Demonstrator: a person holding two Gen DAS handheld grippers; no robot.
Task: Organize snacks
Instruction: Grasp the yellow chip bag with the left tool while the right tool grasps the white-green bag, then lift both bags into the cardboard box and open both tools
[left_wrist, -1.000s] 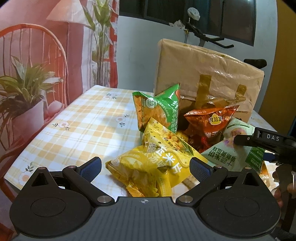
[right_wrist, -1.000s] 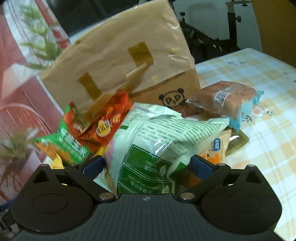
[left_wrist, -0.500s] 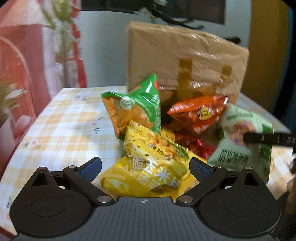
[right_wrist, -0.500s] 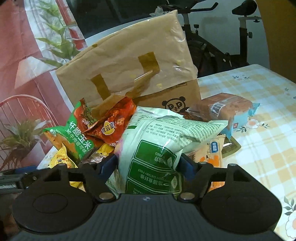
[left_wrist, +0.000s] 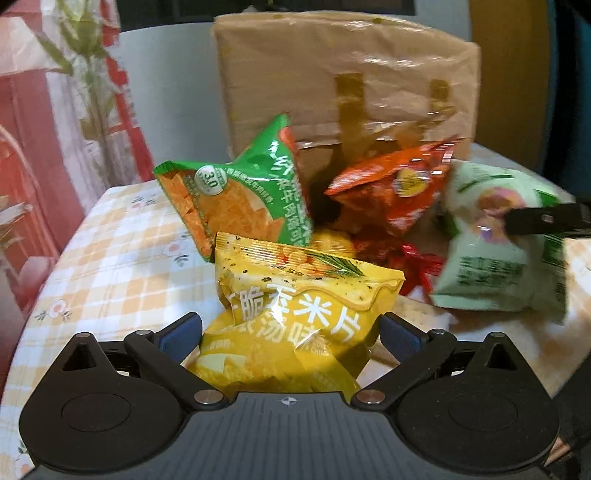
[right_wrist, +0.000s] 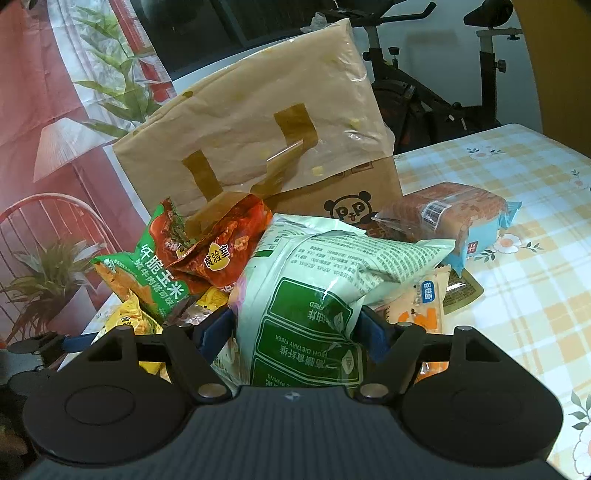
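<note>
One pale green bag (right_wrist: 314, 291) gripped by right tongs (right_wrist: 295, 328), one yellow bag (left_wrist: 295, 314) between open left tongs (left_wrist: 291, 328)

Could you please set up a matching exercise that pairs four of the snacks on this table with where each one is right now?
Things:
1. pale green bag
2. yellow bag
3. orange-red bag
4. bread loaf

Places:
A. lying on the checked tablecloth to the right of the pile
B. between the fingers of the left hand-held gripper
C. clamped in the right hand-held gripper
D. propped against the brown paper bag

Pairs: 1-C, 2-B, 3-D, 4-A
</note>
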